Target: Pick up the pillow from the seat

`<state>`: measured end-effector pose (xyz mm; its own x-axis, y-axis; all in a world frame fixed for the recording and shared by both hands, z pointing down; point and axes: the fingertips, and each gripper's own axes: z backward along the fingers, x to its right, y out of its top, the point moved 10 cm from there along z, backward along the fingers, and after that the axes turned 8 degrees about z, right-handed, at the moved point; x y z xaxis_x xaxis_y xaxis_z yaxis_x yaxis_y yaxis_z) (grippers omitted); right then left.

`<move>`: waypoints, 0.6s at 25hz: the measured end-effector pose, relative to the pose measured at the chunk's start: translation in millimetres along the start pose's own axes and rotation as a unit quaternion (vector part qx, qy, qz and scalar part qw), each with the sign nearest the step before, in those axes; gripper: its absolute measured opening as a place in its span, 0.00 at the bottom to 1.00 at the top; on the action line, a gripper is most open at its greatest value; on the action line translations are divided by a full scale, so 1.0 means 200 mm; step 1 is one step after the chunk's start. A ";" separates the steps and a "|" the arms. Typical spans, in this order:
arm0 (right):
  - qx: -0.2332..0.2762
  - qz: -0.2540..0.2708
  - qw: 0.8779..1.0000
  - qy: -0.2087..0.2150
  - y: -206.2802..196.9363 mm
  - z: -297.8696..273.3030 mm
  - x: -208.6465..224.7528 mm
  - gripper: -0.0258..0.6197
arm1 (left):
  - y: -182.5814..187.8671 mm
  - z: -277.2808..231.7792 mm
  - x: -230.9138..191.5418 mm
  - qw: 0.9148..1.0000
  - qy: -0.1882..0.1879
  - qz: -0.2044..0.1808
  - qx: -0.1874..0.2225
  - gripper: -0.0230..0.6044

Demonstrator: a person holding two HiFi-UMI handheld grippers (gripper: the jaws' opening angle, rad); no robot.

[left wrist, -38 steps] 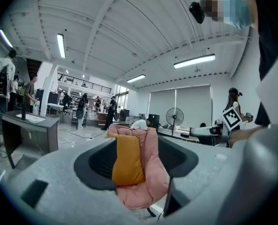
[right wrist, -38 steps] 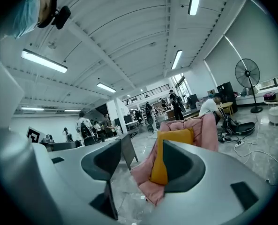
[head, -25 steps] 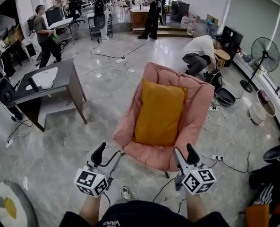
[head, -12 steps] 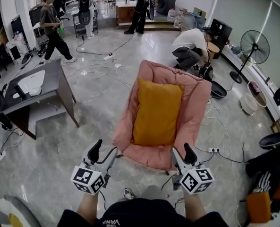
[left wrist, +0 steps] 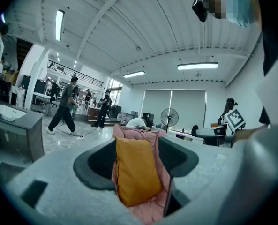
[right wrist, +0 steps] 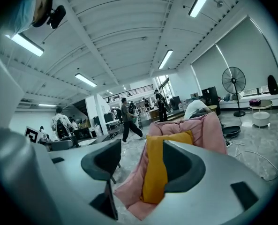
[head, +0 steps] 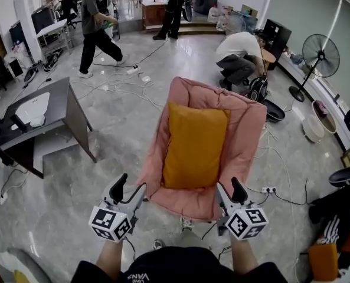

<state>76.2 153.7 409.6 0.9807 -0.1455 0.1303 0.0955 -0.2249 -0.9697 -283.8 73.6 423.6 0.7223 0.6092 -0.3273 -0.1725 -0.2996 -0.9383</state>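
An orange pillow (head: 193,146) leans upright against the back of a pink padded seat (head: 247,135) on the floor in front of me. My left gripper (head: 129,186) is open and empty, just short of the seat's front left corner. Also open and empty, my right gripper (head: 229,187) hovers at the front right corner. In the left gripper view the pillow (left wrist: 135,172) shows between the jaws, still some way off. The right gripper view has the pillow (right wrist: 156,172) and the seat (right wrist: 209,130) between its jaws.
A grey desk (head: 51,108) stands to the left. Cables and a power strip (head: 269,189) lie on the floor right of the seat. A person (head: 239,55) crouches behind it and another (head: 98,25) walks at the back. A fan (head: 320,56) stands far right.
Both grippers have come forward to the seat's front edge, and the seat looks nearer. The person at the back left has walked to the right.
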 end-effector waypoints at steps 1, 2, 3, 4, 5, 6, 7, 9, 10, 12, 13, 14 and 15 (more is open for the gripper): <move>-0.002 0.001 1.000 0.003 0.01 -0.04 0.04 0.45 | 0.01 -0.05 0.00 1.000 0.003 0.000 0.000 0.48; -0.002 0.002 1.000 0.005 0.03 -0.08 0.08 0.45 | 0.02 -0.10 0.00 1.000 0.005 -0.001 0.000 0.48; -0.003 0.002 1.000 0.008 0.05 -0.12 0.12 0.45 | 0.03 -0.15 0.01 1.000 0.007 -0.002 0.000 0.48; -0.003 0.002 1.000 0.011 0.06 -0.16 0.16 0.45 | 0.04 -0.20 0.01 1.000 0.008 -0.003 0.001 0.48; -0.003 0.003 1.000 0.013 0.08 -0.20 0.20 0.45 | 0.05 -0.26 0.01 1.000 0.010 -0.004 0.001 0.48; -0.003 0.003 1.000 0.016 0.09 -0.24 0.24 0.45 | 0.06 -0.32 0.02 1.000 0.012 -0.004 0.002 0.48; -0.003 0.004 1.000 0.018 0.11 -0.28 0.29 0.45 | 0.06 -0.37 0.02 1.000 0.013 -0.004 0.003 0.48; -0.001 0.004 1.000 0.022 0.13 -0.36 0.37 0.45 | 0.07 -0.48 0.02 1.000 0.016 -0.005 0.003 0.48; -0.001 0.005 1.000 0.024 0.14 -0.40 0.41 0.45 | 0.07 -0.52 0.02 1.000 0.018 -0.005 0.002 0.48; -0.001 0.004 1.000 0.028 0.16 -0.45 0.50 0.45 | 0.07 -0.61 0.04 1.000 0.023 -0.005 0.003 0.48; -0.002 0.004 1.000 0.030 0.16 -0.48 0.55 0.45 | 0.07 -0.66 0.05 1.000 0.026 -0.005 0.003 0.48; -0.003 0.003 0.999 0.032 0.17 -0.50 0.59 0.45 | 0.07 -0.70 0.06 1.000 0.030 -0.004 0.004 0.49; -0.005 0.003 0.999 0.034 0.18 -0.53 0.64 0.45 | 0.07 -0.74 0.06 0.999 0.035 -0.003 0.004 0.49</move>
<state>186.1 25.5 413.9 0.9672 -0.2124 0.1395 0.0885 -0.2332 -0.9684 -177.8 -31.2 422.9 0.7679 0.5586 -0.3136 -0.1733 -0.2902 -0.9411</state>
